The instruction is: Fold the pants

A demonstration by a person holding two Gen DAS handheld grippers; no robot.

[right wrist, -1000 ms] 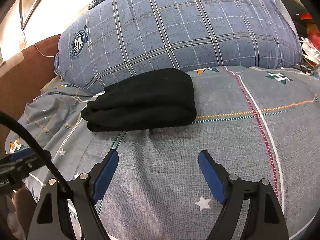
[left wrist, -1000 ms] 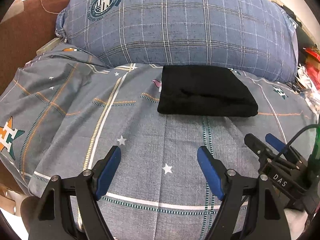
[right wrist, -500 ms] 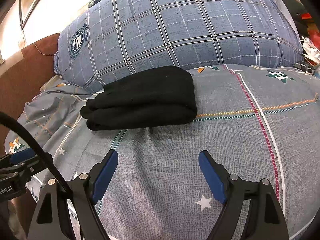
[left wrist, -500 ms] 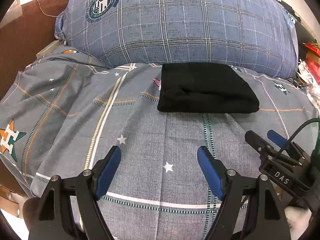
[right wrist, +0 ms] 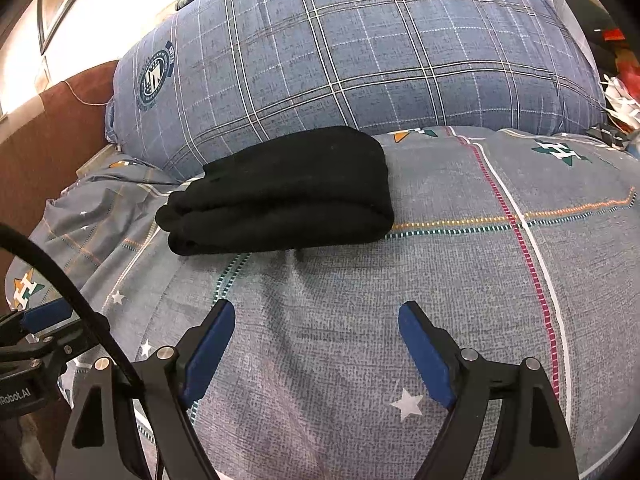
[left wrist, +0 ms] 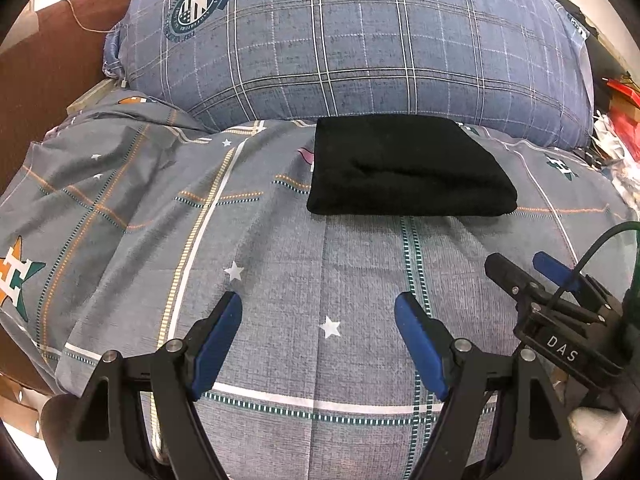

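The black, soft-knit pants [left wrist: 408, 172] lie folded into a thick rectangular bundle on the grey patterned bedsheet [left wrist: 280, 280], toward the bed's head edge, with the far side touching or just beside the large blue plaid pillow [left wrist: 360, 40]. In the right wrist view the bundle [right wrist: 288, 196] shows several stacked layers, with rounded fold ends facing the bed's left edge.

The left gripper [left wrist: 318, 320] hovers over bare sheet near the bed's foot edge, jaws spread wide and holding nothing. The right gripper [right wrist: 316, 328] stands beside it in the same state: jaws wide apart, nothing between the blue pads [right wrist: 424, 348]. Both are well apart from the pants.

Judgement on task state: the folding appears complete or nearly so; the bundle looks compact and even.

Handling notes, judged from appearance:
- The fabric looks soft, limp and light. It will sag if lifted by one point.
- The surface looks matte and should not slip between the pads.
- The layers are loose; a pinch on the top layer alone would likely unfold the stack.
- Recommended hold: pinch through the full thickness at the rounded fold ends, or at two opposite sides, one gripper each.
- The mattress yields, so pressing down may tilt the bundle.
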